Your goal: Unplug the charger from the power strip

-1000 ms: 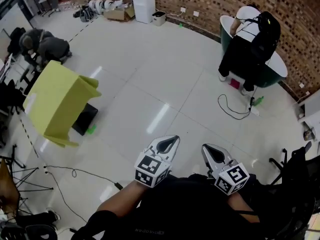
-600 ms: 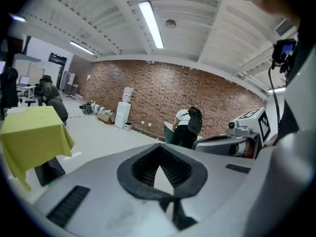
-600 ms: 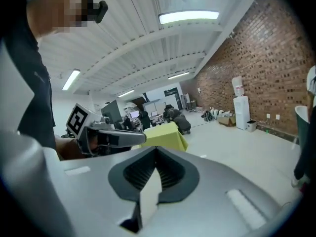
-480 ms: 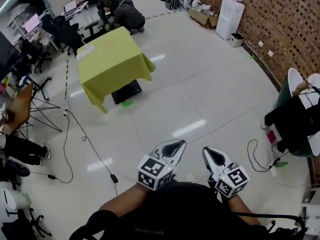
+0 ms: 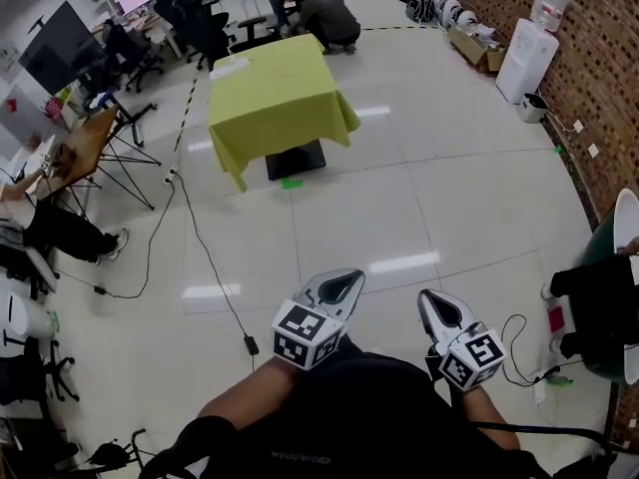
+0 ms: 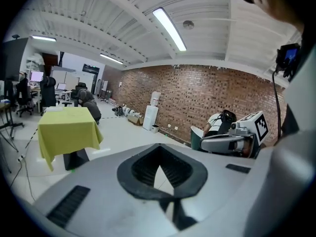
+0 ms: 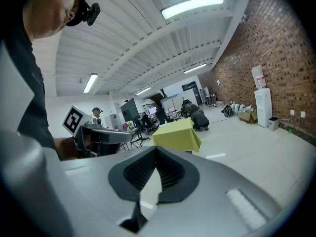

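Left gripper and right gripper had fingers closed on nothing. The square yellow-green cloth-draped bench, possibly carrying the power strip, lay well ahead, nearer the left.

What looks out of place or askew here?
A loose black cable trails across the open floor, a likely trip hazard. Otherwise nothing stands out: no spill or damage shows.

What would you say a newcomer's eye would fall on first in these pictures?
The table, draped in bright yellow-green, stands alone on the pale floor in the upper middle of the head view. Next come the left gripper and right gripper, both shut and empty, held low in front.
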`<state>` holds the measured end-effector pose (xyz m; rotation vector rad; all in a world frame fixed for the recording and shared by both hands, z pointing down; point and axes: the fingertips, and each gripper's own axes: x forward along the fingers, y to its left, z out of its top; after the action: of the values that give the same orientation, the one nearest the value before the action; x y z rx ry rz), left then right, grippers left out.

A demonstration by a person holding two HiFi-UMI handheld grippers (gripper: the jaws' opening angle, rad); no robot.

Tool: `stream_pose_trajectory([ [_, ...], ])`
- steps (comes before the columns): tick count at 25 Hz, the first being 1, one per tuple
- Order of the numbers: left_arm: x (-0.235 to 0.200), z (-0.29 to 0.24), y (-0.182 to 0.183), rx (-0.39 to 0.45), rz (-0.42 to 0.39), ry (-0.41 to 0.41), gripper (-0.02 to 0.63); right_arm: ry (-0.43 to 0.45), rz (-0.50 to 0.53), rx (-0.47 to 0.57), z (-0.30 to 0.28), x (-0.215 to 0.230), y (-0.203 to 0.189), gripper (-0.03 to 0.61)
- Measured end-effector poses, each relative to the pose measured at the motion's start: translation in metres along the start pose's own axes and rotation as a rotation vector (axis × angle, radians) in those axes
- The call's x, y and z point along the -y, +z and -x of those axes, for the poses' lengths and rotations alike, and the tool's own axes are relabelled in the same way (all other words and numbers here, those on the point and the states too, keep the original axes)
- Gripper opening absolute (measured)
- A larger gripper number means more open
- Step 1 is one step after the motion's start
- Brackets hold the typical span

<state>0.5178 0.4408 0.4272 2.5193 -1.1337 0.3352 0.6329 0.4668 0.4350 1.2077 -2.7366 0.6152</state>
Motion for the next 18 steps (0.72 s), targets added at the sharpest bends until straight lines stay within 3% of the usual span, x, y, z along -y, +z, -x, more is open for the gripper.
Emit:
stream_pose_trajectory([
  [8, -0.059, 0.023, -0.013, 0.046, 0.082, 0.119, 0.005, 0.123, 0.05, -0.066, -0.066, -0.021, -0.001, 0.003],
  [12, -0.119, 0.036, -0.012, 0.075, 0.105, 0.165, 0.005, 0.147, 0.066, -0.1, -0.129, -0.034, 0.005, 0.003],
  [18, -0.226, 0.079, -0.003, 0.095, 0.145, 0.205, 0.005, 0.227, 0.087, -0.163, -0.242, -0.097, 0.018, 0.003],
])
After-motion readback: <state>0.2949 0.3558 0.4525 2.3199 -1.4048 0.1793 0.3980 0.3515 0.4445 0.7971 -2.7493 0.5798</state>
